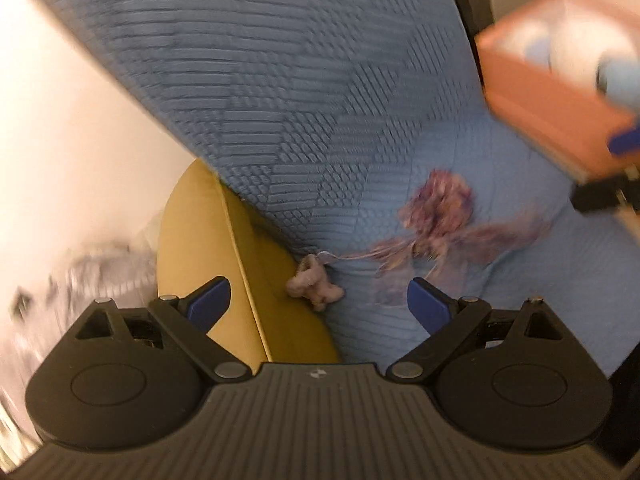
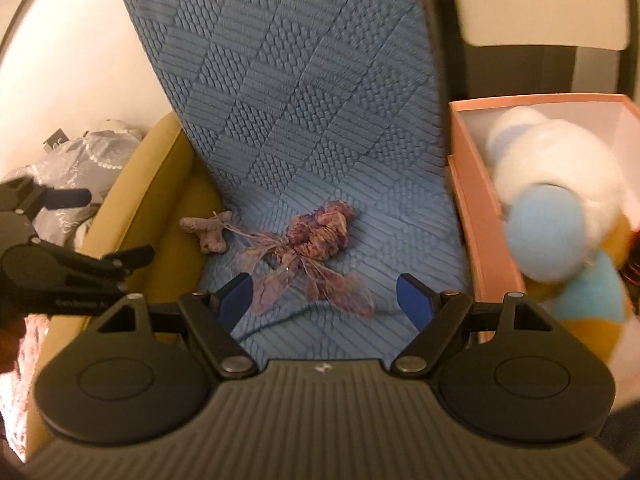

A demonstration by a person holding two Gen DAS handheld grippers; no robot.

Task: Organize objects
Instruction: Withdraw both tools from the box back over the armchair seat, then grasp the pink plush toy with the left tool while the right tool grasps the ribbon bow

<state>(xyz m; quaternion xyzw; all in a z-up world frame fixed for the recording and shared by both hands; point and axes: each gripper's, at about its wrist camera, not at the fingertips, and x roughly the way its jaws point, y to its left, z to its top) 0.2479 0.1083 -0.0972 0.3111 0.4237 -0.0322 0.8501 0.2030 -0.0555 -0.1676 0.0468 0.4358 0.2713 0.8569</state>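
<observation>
A purple dried flower bunch (image 2: 316, 244) lies on the blue textured cover (image 2: 304, 120) of a chair seat; it also shows in the left wrist view (image 1: 440, 212). A small pinkish fuzzy piece (image 2: 206, 232) lies beside it at the cover's left edge, and in the left wrist view (image 1: 316, 286). My right gripper (image 2: 324, 300) is open and empty, just above the flower bunch. My left gripper (image 1: 318, 304) is open and empty, near the fuzzy piece. A pink box (image 2: 476, 200) on the right holds a white and blue plush toy (image 2: 548, 200).
The mustard yellow chair (image 2: 160, 184) shows under the blue cover. A grey bag (image 2: 84, 160) lies to the left by the wall. The pink box (image 1: 536, 96) appears blurred at the upper right of the left wrist view. The left gripper (image 2: 60, 248) shows at the right view's left edge.
</observation>
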